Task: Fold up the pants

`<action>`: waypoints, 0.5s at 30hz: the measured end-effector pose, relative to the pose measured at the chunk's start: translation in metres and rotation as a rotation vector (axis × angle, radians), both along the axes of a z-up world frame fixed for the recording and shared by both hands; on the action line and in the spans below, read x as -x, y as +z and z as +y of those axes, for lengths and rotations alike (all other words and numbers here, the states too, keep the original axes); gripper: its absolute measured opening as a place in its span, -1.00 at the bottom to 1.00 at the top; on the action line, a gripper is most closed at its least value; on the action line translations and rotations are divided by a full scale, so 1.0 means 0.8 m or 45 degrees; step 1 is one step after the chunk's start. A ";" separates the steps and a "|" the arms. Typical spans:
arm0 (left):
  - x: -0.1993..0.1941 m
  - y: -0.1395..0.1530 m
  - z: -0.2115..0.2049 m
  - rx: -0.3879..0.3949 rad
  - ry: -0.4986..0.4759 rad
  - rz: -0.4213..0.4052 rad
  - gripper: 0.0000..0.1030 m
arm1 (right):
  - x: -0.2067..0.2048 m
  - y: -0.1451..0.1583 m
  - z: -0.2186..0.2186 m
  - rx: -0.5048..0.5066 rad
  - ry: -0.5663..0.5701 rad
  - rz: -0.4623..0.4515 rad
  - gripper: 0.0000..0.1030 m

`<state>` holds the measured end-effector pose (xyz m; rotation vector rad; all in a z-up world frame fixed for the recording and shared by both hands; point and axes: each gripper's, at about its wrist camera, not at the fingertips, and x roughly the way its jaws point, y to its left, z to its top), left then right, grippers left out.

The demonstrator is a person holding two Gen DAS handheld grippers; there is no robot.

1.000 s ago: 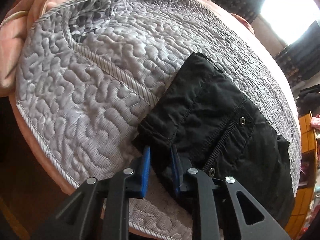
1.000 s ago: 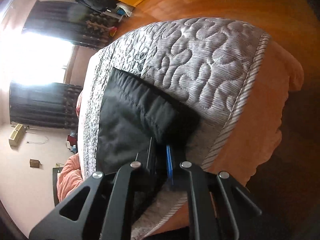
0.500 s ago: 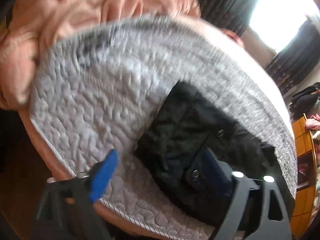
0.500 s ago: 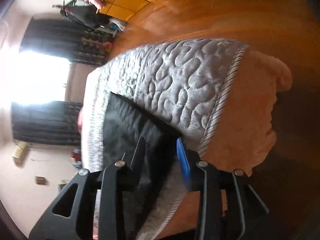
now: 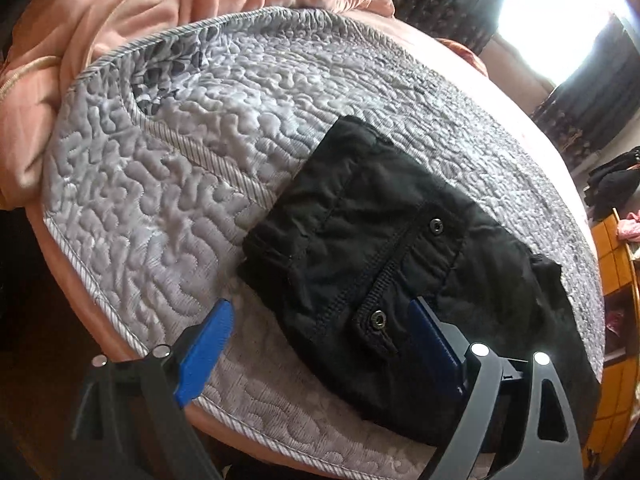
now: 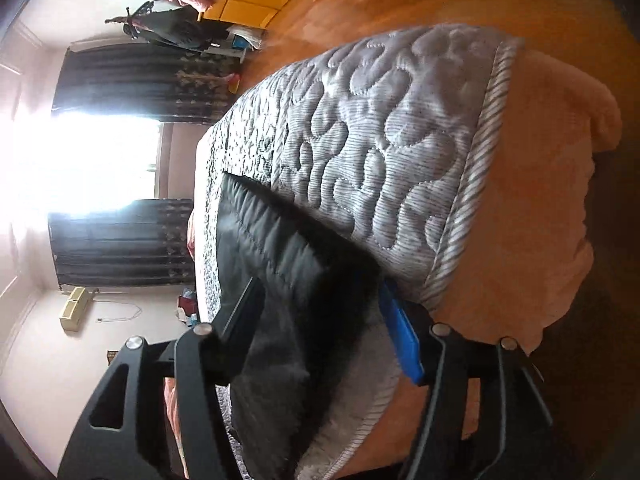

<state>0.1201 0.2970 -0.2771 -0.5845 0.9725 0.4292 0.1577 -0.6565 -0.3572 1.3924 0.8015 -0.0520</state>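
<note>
Left wrist view. Item: black pants (image 5: 384, 256), folded into a compact bundle, lying on the grey quilted bedspread (image 5: 168, 200) near the bed's close edge. Two snap fasteners and a stitched seam face up. Pink blanket (image 5: 120, 12) bunched beyond the quilt; dark curtains and a bright window at upper right. Left gripper (image 5: 320, 340): fingers spread wide, one blue pad over bare quilt, the other beside the bundle's near corner, nothing pinched between them. A second ago these fingers were nearly closed at the bundle's edge; they have since let go and the bundle keeps its shape.

Right wrist view. Same pants (image 6: 280, 248), seen edge-on, resting flat on the bedspread (image 6: 380, 140) near its striped border. Wooden floor and yellow cabinets behind. Right gripper (image 6: 324, 320): fingers part-way apart and opening, the bundle's dark edge lying in the gap between them; the pads do not appear to press on the cloth. A second ago they were nearly closed there.

Assessment: both releases coming together, with the garment lying squared and doubled, suggest the last fold has been laid down. The task looks complete or nearly so; at most a smoothing pass on the top layer remains.
</note>
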 end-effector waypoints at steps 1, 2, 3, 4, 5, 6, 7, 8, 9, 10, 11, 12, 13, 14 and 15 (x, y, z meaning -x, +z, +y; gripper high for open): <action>-0.001 -0.002 0.000 -0.007 -0.002 0.008 0.73 | -0.002 -0.002 0.000 -0.002 0.007 -0.004 0.17; -0.004 -0.003 -0.001 -0.015 -0.003 0.018 0.73 | -0.004 -0.003 0.001 -0.012 0.015 -0.015 0.17; -0.006 -0.004 -0.001 -0.022 -0.003 0.026 0.73 | -0.007 -0.004 0.002 -0.017 0.021 -0.021 0.17; -0.008 -0.005 -0.001 -0.028 -0.004 0.033 0.73 | -0.010 -0.003 0.004 -0.017 0.031 -0.029 0.23; -0.009 -0.006 -0.001 -0.031 -0.002 0.038 0.73 | -0.011 -0.002 0.005 -0.020 0.039 -0.043 0.23; -0.011 -0.008 -0.001 -0.032 0.000 0.043 0.73 | -0.014 0.000 0.005 -0.028 0.044 -0.060 0.23; -0.012 -0.008 -0.002 -0.031 0.001 0.045 0.73 | -0.016 0.001 0.006 -0.047 0.056 -0.106 0.23; -0.013 -0.010 -0.003 -0.032 0.002 0.045 0.73 | -0.017 0.001 0.006 -0.044 0.061 -0.126 0.23; -0.015 -0.011 -0.003 -0.034 0.004 0.046 0.73 | -0.018 -0.003 0.006 -0.041 0.062 -0.126 0.21; -0.016 -0.011 -0.004 -0.035 0.006 0.044 0.73 | -0.019 -0.014 0.008 -0.058 0.070 -0.106 0.08; -0.016 -0.013 -0.005 -0.033 0.009 0.043 0.73 | -0.020 -0.018 0.009 -0.072 0.069 -0.106 0.04; -0.017 -0.014 -0.005 -0.029 0.011 0.042 0.73 | -0.020 -0.017 0.011 -0.075 0.072 -0.126 0.04; -0.017 -0.014 -0.006 -0.027 0.013 0.037 0.73 | -0.019 -0.013 0.012 -0.071 0.083 -0.154 0.04; -0.016 -0.014 -0.006 -0.027 0.015 0.027 0.73 | -0.020 -0.011 0.013 -0.060 0.091 -0.164 0.03; -0.017 -0.014 -0.007 -0.028 0.015 0.024 0.73 | -0.022 -0.012 0.014 -0.045 0.097 -0.153 0.00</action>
